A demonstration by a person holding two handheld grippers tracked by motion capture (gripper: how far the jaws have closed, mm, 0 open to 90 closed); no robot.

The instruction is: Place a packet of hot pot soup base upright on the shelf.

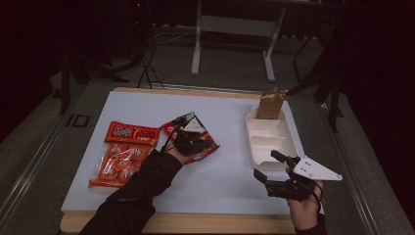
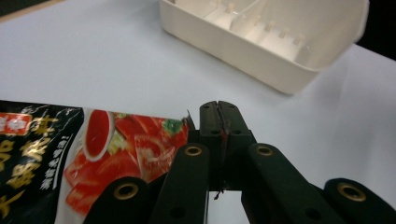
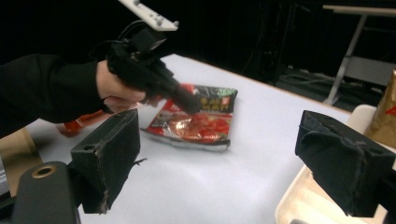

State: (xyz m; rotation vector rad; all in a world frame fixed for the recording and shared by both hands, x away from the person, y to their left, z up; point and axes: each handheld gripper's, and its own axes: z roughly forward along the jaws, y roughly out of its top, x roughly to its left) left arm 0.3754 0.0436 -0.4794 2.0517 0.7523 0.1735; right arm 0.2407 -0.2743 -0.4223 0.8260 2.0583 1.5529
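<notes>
The left gripper (image 2: pixel 219 109), jaws pressed together pinching the hot-pot soup-base packet's (image 1: pixel 192 134) near edge, is closer than the spread-jawed right gripper (image 1: pixel 269 164) beside the compartment tray (image 1: pixel 271 139).

— Where did the high view sit?
— Above the near edge, facing forward and down over the whole desk (image 1: pixel 225 171).
— And the others?
— Low and close; all three shared the tray (image 1: pixel 271 139) (image 2: pixel 261 42) (image 3: pixel 299 205) and the sauce packet (image 1: pixel 193 134) (image 2: pixel 93 154) (image 3: pixel 198 121).

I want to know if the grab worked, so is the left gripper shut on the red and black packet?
Shut on it: the left gripper has its jaws pressed together, pinching the edge of the red and black packet.
</notes>
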